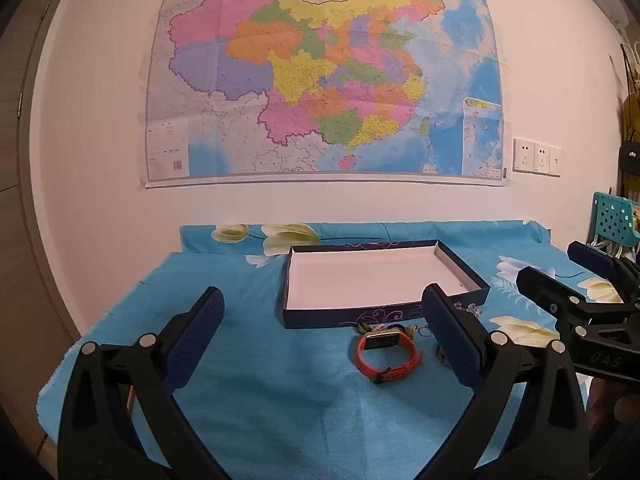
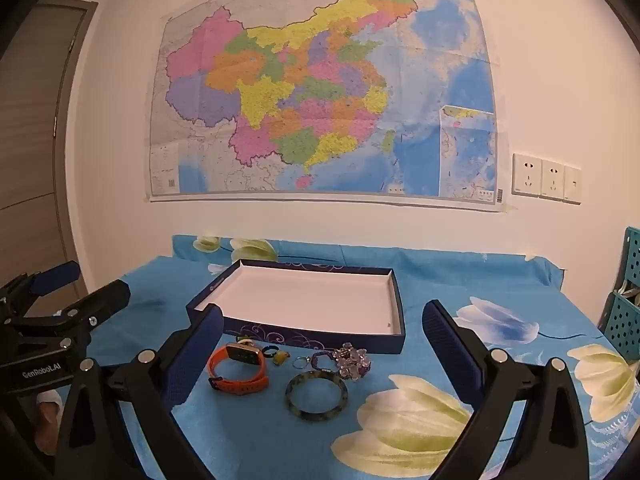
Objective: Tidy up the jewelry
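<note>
A shallow dark blue box (image 1: 344, 315) (image 2: 308, 336) with a white inside lies on the blue flowered cloth, with nothing in it. In front of it lie an orange-strapped watch (image 1: 386, 350) (image 2: 238, 368), a mottled green bangle (image 2: 316, 396), a purple crystal bracelet (image 2: 352, 360), a small silver ring (image 2: 300, 362), a dark ring (image 2: 269, 351) and a small green-yellow piece (image 2: 281, 357). My left gripper (image 1: 326, 312) hovers open, short of the watch. My right gripper (image 2: 322, 328) stands open above the jewelry, nothing between its fingers. Each gripper shows in the other's view.
The cloth-covered table (image 1: 248, 400) (image 2: 500, 296) stands against a white wall with a large map (image 1: 320, 76). Wall sockets (image 2: 546, 180) sit at the right. A teal perforated basket (image 1: 612, 220) (image 2: 628, 312) stands at the table's right end. A door (image 2: 32, 140) is at the left.
</note>
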Demonstrator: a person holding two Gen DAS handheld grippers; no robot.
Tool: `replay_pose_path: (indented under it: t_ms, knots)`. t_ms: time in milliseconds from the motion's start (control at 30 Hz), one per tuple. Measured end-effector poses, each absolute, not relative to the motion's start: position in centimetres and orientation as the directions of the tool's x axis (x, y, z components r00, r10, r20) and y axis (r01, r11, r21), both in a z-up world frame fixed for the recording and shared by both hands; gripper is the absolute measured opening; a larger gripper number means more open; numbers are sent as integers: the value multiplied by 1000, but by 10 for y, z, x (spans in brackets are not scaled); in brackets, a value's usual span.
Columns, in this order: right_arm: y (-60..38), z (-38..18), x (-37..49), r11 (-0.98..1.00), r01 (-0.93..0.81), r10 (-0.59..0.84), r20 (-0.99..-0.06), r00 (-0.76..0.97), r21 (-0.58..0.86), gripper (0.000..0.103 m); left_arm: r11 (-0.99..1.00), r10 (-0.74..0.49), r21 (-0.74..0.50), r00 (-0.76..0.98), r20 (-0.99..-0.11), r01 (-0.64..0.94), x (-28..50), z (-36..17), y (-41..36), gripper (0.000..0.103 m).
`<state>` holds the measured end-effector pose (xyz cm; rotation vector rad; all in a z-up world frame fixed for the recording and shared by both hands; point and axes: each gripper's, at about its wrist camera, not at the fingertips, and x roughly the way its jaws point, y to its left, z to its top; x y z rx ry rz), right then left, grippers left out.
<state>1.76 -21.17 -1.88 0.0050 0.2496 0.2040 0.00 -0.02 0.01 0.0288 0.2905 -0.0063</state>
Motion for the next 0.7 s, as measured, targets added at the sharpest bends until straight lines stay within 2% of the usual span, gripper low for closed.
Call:
replay_pose_path:
  t_ms: [700]
  knots:
    - [-213,-9,18,975,-220,220,-208,953,23,96,999,-2,32,966,-260,11,4,8,-2,97]
